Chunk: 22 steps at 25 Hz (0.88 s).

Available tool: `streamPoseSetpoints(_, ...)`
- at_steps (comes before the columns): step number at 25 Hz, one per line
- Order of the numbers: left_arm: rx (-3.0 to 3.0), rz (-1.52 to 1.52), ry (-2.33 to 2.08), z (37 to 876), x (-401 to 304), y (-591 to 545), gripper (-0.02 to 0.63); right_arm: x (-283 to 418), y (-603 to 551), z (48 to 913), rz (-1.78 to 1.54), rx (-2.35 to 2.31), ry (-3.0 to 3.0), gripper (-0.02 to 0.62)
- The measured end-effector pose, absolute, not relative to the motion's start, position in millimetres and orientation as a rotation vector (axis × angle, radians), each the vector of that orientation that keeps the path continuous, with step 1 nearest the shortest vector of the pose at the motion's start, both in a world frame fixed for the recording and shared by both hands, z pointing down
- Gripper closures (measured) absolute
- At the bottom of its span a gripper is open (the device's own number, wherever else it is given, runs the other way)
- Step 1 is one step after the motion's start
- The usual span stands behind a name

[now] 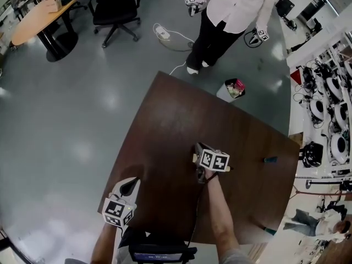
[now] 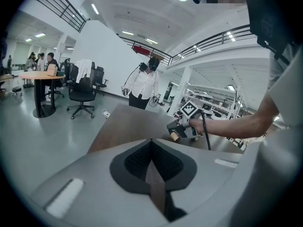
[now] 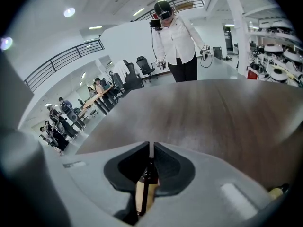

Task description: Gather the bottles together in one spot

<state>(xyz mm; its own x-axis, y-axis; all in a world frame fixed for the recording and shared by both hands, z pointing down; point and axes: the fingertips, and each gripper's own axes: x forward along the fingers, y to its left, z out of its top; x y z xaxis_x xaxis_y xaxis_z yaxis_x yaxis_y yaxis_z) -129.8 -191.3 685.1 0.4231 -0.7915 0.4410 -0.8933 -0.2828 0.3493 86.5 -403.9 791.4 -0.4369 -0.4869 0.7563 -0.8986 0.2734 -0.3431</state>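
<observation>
Closest in, the left claw (image 2: 151, 142) hangs at the near left corner of the bench (image 1: 165, 109), clenched with nothing between its jaws. Further in, about mid-bench, the right claw (image 3: 150, 148) is grasping a brown bottle (image 3: 146, 189) with a tan label, which lies lengthwise between its jaws. Beyond the far edge, a person in a white top (image 1: 234, 7) stands on the grey floor.

Two grippers: left gripper (image 2: 151, 143), right gripper (image 3: 150, 148). One bottle (image 3: 146, 193). Two small blue objects, far right (image 1: 270, 159) and near right (image 1: 268, 231). One table (image 1: 165, 120).
</observation>
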Motion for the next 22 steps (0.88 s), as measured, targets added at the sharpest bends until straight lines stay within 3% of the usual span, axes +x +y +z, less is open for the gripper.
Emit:
streamPoseSetpoints(4, 2.136, 0.244, -1.422, 682, -129, -190, 0.604, 89, -404, 781, 1.022, 1.265, -2.059, 0.594)
streamPoseSetpoints(15, 2.156, 0.238, -1.423, 679, -123, -179, 0.604, 94, -382, 745, 0.965, 1.300, -2.195, 0.594)
streamPoseSetpoints(22, 2.155, 0.238, -1.436, 674, -125, -167, 0.604, 104, -271, 700, 1.210, 1.377, -2.330, 0.594)
